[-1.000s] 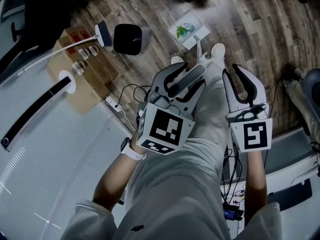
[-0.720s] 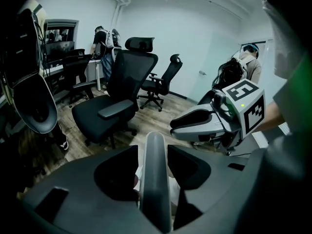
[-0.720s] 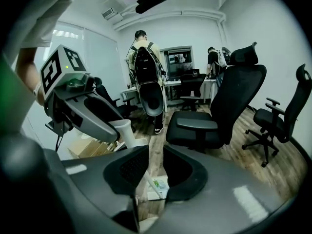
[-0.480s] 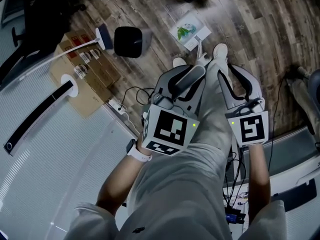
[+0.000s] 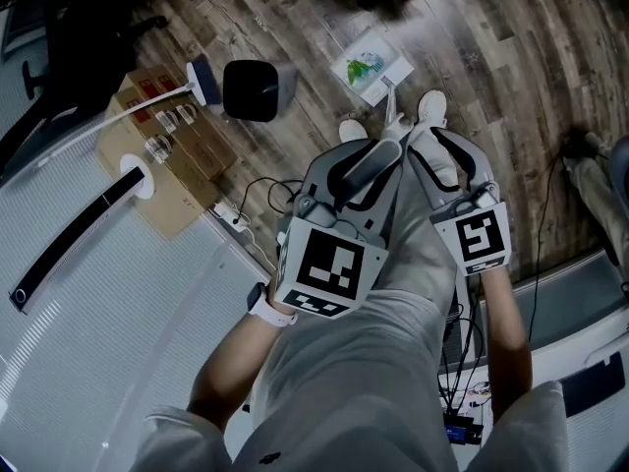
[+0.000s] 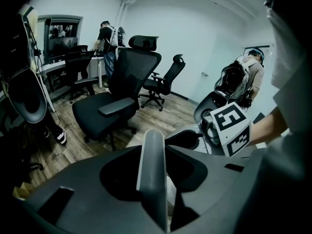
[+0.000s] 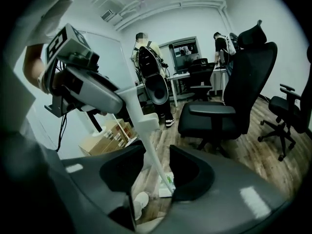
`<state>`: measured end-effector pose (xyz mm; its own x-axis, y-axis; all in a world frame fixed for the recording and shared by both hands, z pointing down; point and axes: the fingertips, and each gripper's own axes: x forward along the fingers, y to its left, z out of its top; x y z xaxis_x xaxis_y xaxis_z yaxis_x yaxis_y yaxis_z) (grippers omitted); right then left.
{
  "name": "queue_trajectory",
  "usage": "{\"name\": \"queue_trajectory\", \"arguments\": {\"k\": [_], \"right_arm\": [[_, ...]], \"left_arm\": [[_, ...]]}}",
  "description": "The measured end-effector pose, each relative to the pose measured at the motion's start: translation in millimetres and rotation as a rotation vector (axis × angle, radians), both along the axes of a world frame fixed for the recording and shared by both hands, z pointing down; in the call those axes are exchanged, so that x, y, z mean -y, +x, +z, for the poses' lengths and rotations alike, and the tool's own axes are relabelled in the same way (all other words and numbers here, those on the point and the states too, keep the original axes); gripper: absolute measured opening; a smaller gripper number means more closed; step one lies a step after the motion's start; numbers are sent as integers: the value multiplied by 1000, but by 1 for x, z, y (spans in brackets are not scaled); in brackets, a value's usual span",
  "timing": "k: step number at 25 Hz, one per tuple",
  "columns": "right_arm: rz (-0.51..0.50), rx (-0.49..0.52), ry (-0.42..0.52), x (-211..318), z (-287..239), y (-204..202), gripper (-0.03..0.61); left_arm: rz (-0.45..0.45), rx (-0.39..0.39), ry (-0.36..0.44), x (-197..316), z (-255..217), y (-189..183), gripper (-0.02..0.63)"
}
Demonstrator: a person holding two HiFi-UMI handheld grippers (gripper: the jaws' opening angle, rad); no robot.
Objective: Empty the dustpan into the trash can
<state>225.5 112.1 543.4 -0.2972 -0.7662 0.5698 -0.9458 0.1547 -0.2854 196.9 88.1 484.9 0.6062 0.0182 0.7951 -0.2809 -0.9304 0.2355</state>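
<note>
The dustpan stands on the wooden floor with paper scraps in it, and its long white pole rises to a grey handle. My left gripper has just been closing and is shut on that handle, which runs between its jaws. My right gripper has just been opening. The white pole passes between its jaws without the pads pressing on it. The dustpan shows below them. The black trash can stands on the floor left of the dustpan.
Cardboard boxes and a power strip with cables lie left of my legs. My shoes stand by the dustpan. Black office chairs and people with backpacks fill the room beyond.
The left jaws have drawn in onto the grey handle. The right gripper has sunk and shifted left toward the pole, with its jaws spread wider.
</note>
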Motion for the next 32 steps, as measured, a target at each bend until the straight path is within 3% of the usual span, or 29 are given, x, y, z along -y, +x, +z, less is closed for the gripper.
{"name": "queue_trajectory", "arguments": {"k": [6,22,32], "right_arm": [[-72,-49,10,4,22,-8,186],[-412,-129,71,20,67,-53,186],[-514,-190,90,29,75,-63,91]], "left_arm": [[1,4,-8,5,1,-3,129],[-2,17,-22,5,0,-15,130],[-21,13,-24,5,-1,-22,130]]}}
